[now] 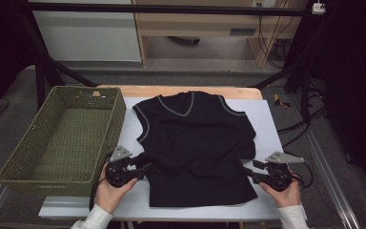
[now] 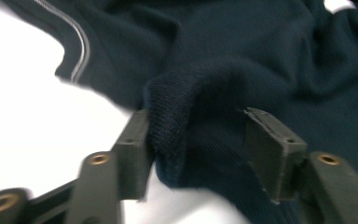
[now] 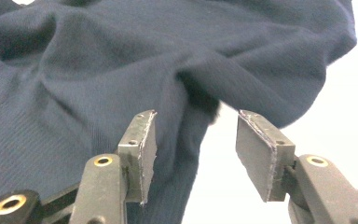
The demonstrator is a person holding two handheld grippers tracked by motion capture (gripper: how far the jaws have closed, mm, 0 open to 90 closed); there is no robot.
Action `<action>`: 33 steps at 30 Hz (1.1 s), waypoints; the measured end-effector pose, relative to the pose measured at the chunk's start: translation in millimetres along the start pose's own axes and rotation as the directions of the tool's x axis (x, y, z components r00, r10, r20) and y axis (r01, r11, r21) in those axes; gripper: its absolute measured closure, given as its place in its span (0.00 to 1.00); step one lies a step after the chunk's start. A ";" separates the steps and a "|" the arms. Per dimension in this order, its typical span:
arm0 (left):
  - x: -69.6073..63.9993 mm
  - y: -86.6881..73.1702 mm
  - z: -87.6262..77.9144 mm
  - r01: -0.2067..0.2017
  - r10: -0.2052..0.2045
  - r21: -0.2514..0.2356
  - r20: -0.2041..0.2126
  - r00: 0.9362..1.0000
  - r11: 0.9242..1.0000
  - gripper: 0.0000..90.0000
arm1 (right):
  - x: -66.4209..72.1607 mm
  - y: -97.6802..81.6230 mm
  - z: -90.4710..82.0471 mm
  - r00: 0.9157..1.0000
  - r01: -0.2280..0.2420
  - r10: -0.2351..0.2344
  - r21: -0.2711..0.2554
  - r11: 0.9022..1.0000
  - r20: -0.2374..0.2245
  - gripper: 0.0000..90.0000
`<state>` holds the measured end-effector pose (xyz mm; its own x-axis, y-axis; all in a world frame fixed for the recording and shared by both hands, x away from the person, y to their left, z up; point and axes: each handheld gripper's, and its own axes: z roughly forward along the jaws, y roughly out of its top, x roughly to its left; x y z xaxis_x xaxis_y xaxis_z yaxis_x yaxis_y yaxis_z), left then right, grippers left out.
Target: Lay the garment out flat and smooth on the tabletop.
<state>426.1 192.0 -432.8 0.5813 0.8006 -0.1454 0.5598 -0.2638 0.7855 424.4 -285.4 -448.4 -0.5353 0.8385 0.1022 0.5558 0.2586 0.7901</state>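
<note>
A black sleeveless V-neck vest (image 1: pixel 198 143) with grey trim lies flat on a white sheet (image 1: pixel 267 125), its hem toward me. At the vest's left side edge, my left gripper (image 1: pixel 145 168) is open. In the left gripper view a raised fold of the knit (image 2: pixel 177 107) leans on one pad while the other pad stands apart from it. My right gripper (image 1: pixel 244 172) is at the vest's right side edge, also open. In the right gripper view a hanging fold of fabric (image 3: pixel 186 93) sits between the jaws, brushing one pad, with white sheet showing beside the other.
A green woven basket (image 1: pixel 116 119) stands at the left of the table, against the white sheet. The wooden table edge (image 1: pixel 171 90) shows beyond the vest's collar. Black frame bars and cables lie to the right of the table.
</note>
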 end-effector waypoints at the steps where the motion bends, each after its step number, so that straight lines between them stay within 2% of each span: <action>1: -2.2 -6.5 -5.0 -0.008 0.008 0.005 0.004 1.000 1.000 0.46 | -0.6 -4.0 -3.9 1.000 -0.010 0.010 -0.004 1.000 0.001 0.54; 4: -5.6 -21.3 -7.2 -0.016 0.016 0.022 0.007 1.000 1.000 0.44 | -2.2 -16.6 -2.6 1.000 -0.002 0.002 0.034 0.999 0.012 0.55; 7: -5.2 -31.4 6.4 -0.011 0.011 0.073 0.000 1.000 0.997 0.45 | -2.0 -19.6 7.4 0.999 0.014 -0.017 0.092 0.996 0.030 0.57; 9: -4.5 -32.1 14.6 0.001 -0.001 0.087 0.001 1.000 0.996 0.46 | -0.8 -19.6 10.9 0.999 0.029 -0.032 0.110 0.993 0.031 0.59; 11: -4.6 -30.4 23.2 -0.010 0.010 0.089 -0.007 1.000 0.996 0.47 | 1.4 -20.4 13.3 0.999 0.041 -0.043 0.127 0.991 0.016 0.61; 12: -4.8 -29.9 25.8 -0.014 0.015 0.084 -0.013 1.000 0.996 0.47 | 2.3 -20.8 13.9 0.999 0.039 -0.040 0.137 0.990 0.005 0.62; 14: -4.4 -29.0 32.1 -0.005 0.004 0.078 0.009 1.000 0.997 0.47 | 4.5 -21.8 16.7 0.999 0.035 -0.034 0.156 0.987 -0.008 0.64; 15: -4.4 -28.8 35.4 -0.004 0.004 0.078 0.005 1.000 0.997 0.47 | 5.3 -22.1 18.0 0.999 0.036 -0.034 0.156 0.987 -0.014 0.66; 17: -3.7 -28.9 39.5 -0.018 0.019 0.088 0.000 1.000 0.996 0.56 | 8.1 -22.2 19.2 0.999 0.031 -0.028 0.150 0.988 -0.026 0.78; 20: -1.3 -27.7 40.0 -0.038 0.040 0.092 -0.018 0.999 0.995 0.73 | 9.1 -21.4 18.6 0.998 -0.001 0.012 0.170 0.985 -0.064 0.92; 21: 1.1 -27.2 39.6 -0.015 0.014 0.095 0.006 1.000 0.995 0.78 | 9.4 -21.0 18.3 0.998 0.000 0.012 0.171 0.985 -0.067 0.93; 22: 2.9 -26.8 38.7 -0.008 0.006 0.098 0.019 1.000 0.995 0.84 | 9.7 -20.3 17.0 0.997 0.000 0.012 0.178 0.984 -0.071 0.94; 24: 5.9 -25.2 34.6 0.001 -0.005 0.108 0.037 0.999 0.994 0.89 | 9.9 -19.3 12.8 0.997 -0.003 0.018 0.179 0.984 -0.078 0.95; 25: 7.3 -23.1 30.1 0.017 -0.023 0.114 0.049 0.999 0.993 0.91 | 9.7 -18.8 10.1 0.997 -0.003 0.018 0.178 0.984 -0.078 0.95; 27: 7.8 -18.0 13.7 0.026 -0.032 0.100 0.061 0.998 0.995 0.91 | 7.4 -16.3 -3.4 0.998 -0.011 0.022 0.158 0.987 -0.067 0.95; 28: 5.6 -14.5 0.2 0.024 -0.031 0.088 0.075 0.997 0.996 0.91 | 6.1 -15.1 -10.0 0.998 -0.017 0.026 0.143 0.990 -0.061 0.95; 30: 0.4 -9.0 -18.1 0.005 -0.011 0.080 0.083 0.996 0.997 0.91 | 0.9 -12.1 -32.8 0.999 -0.031 0.035 0.106 0.994 -0.039 0.95; 32: -5.4 -2.8 -33.3 0.020 -0.029 0.074 0.127 0.992 0.997 0.91 | -2.2 -10.4 -50.1 0.998 -0.057 0.059 0.066 0.996 -0.031 0.95; 33: -7.0 2.0 -41.2 0.039 -0.050 0.071 0.162 0.986 0.997 0.91 | -3.1 -9.4 -55.1 0.997 -0.064 0.065 0.048 0.997 -0.035 0.95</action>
<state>398.9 208.0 -405.4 0.6403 0.7154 -0.2797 0.6223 -0.2697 0.7348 385.7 -316.8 -422.9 -0.5199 0.8362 0.1748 0.6188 0.2275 0.7519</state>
